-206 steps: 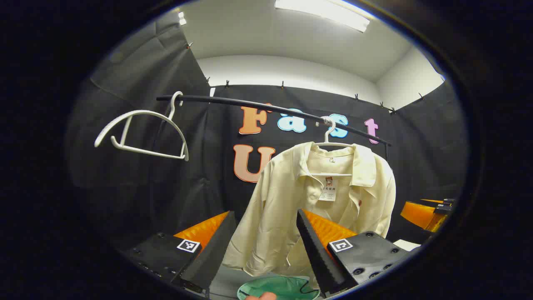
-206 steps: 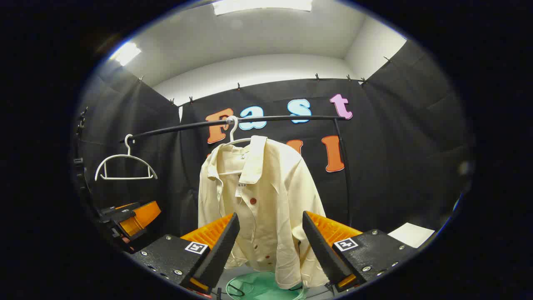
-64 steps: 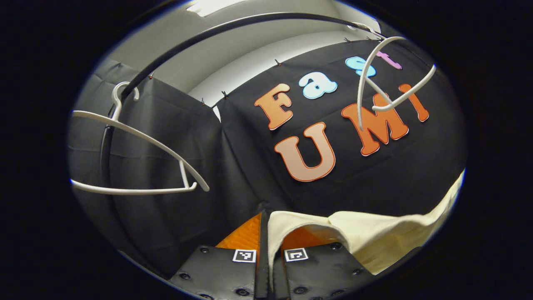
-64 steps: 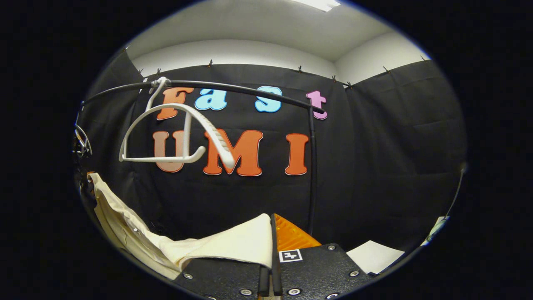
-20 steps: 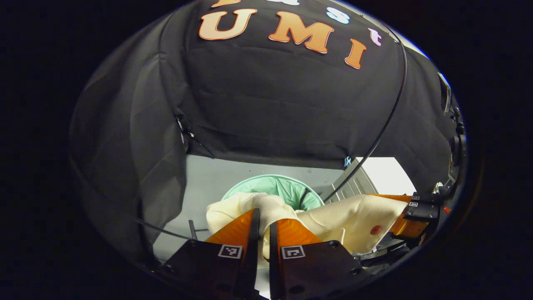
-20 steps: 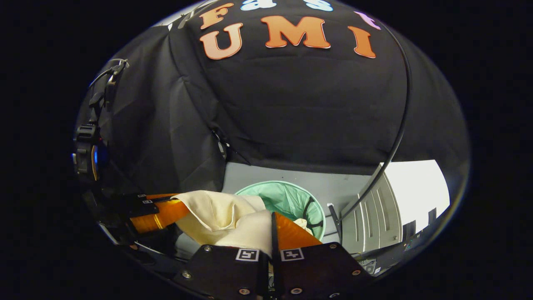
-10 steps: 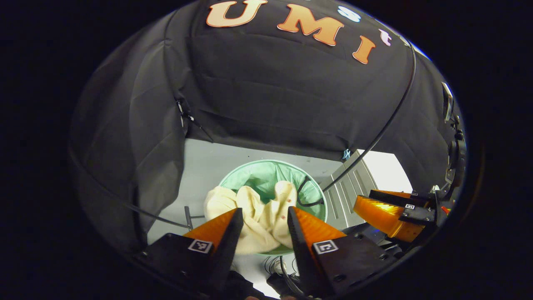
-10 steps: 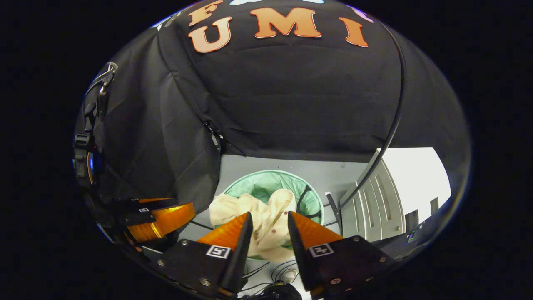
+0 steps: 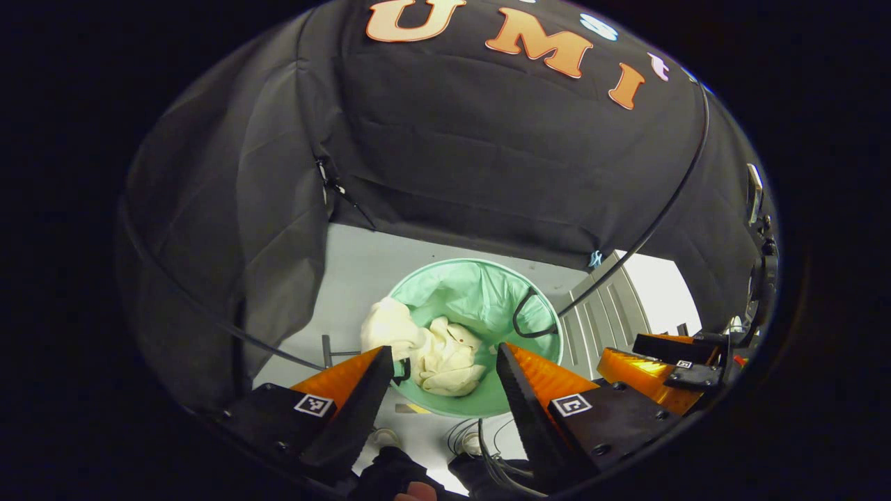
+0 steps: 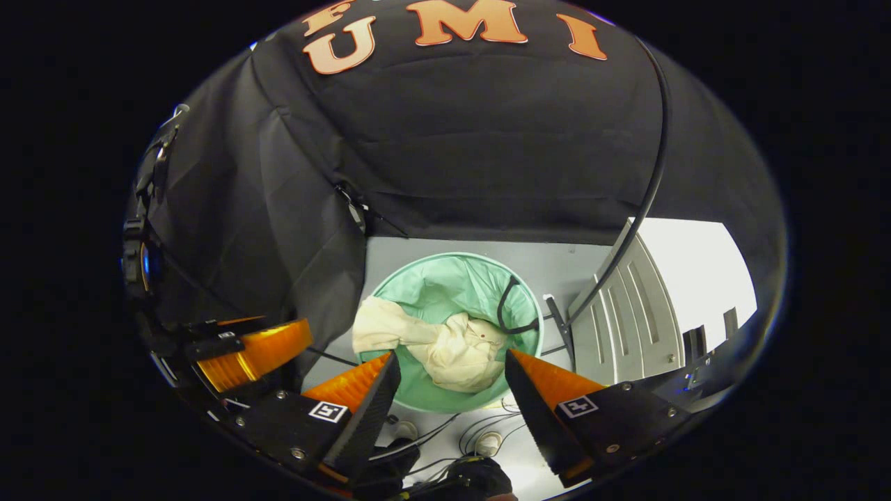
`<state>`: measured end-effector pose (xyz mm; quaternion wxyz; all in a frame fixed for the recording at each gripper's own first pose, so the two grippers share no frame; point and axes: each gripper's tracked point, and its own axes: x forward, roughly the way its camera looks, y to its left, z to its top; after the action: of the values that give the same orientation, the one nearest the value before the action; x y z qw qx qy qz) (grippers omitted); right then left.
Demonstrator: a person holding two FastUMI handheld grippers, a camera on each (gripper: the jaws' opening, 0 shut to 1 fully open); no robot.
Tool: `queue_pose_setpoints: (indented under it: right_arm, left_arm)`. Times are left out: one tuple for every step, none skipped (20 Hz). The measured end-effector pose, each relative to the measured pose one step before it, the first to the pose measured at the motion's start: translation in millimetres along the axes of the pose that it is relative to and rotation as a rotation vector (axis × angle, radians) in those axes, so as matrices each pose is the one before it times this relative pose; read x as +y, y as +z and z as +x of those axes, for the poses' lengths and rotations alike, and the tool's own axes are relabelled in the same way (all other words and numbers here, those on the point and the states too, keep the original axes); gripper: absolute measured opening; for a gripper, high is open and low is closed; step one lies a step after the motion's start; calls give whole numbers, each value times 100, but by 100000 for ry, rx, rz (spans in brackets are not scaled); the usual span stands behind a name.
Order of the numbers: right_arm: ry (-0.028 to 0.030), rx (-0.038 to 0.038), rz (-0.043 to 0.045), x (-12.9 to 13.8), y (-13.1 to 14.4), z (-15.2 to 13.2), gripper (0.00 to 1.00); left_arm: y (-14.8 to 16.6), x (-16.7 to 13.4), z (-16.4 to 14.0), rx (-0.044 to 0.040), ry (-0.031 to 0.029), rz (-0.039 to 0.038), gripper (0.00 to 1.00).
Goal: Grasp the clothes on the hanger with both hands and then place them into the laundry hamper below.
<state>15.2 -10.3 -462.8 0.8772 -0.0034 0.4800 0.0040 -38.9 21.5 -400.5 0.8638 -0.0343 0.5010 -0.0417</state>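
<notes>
Since half a second ago we have drawn both grippers up and back from the laundry hamper (image 9: 475,306), and the cream clothes (image 9: 437,351) have sunk from a tall heap at the rim into a lower, crumpled pile inside the green liner.

Going left to right in the left gripper view: the black booth cloth hangs down to the grey floor (image 9: 355,268), a thin black rack pole crosses in front of it, then comes the hamper with the garment lying mostly within it. One fold (image 9: 385,325) drapes over the left rim, probably because that side was let go nearer the edge. We hold the left gripper (image 9: 440,395) over the near rim with its fingers spread wide apart and nothing between them. At the far right the right gripper (image 9: 644,369) shows, well apart from the hamper.

In the right gripper view, the left gripper (image 10: 254,353) sits at the left edge, then the hamper (image 10: 426,282) with the clothes (image 10: 456,355) bunched in the near half and the same fold (image 10: 379,325) over the left rim. A black wire handle (image 10: 514,306) curls along the right rim. The right gripper (image 10: 451,396) hangs above with its fingers parted and empty.

We judge the drop done: both grippers are clear of the fabric. What remains, at most, is tucking in that overhanging fold, which could slide out if left.
</notes>
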Motion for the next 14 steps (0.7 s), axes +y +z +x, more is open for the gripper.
queue_pose_setpoints:
  right_arm:
    - [-89, -755, -110, 43, 175, -163, 94]
    - [19, -1557, -338, 209, 318, -176, 94]
    - [-479, -2008, -907, 24, 510, -385, 94]
    - [-253, -2499, -1483, 94, 588, -902, 94]
    - [-98, -1343, -1280, 92, 473, -957, 94]
    - [357, -1331, -369, 329, 519, -1147, 94]
    - [570, -1684, 261, 312, 765, -951, 94]
    - [394, -1913, 263, 339, 883, -1237, 94]
    - [65, -2786, 52, -24, 1154, -906, 94]
    - [-206, -3488, 72, -91, 1673, -791, 94]
    - [-230, -3638, 47, 5, 1842, -1151, 94]
    - [133, -3754, 148, 94, 1845, -1280, 94]
    - [11, -4065, 410, 34, 2182, -1086, 94]
    - [-22, -4406, 468, -181, 1809, -1102, 94]
  left_arm:
    - [433, 140, -398, -1981, 722, 452, 98]
    - [612, 137, -497, -2388, 516, 367, 100]
    - [745, 194, -628, -2618, 614, 520, 100]
    - [782, 240, -780, -2746, 574, 489, 100]
    - [866, 89, -784, -2601, -124, -43, 98]
    - [710, -1, -871, -2304, -390, -618, 98]
    - [987, -123, -898, -2417, -854, -799, 98]
    - [1140, 23, -767, -2614, -535, -682, 98]
    - [1270, 39, -891, -3045, -355, -369, 98]
    - [1605, 71, -856, -3779, 112, 4, 100]
    - [1540, -63, -843, -3913, 231, 24, 98]
    - [1607, -129, -703, -3989, 40, -162, 98]
    - [1675, -161, -775, -3831, -44, -303, 98]
    - [1745, -179, -908, -3659, -537, -381, 98]
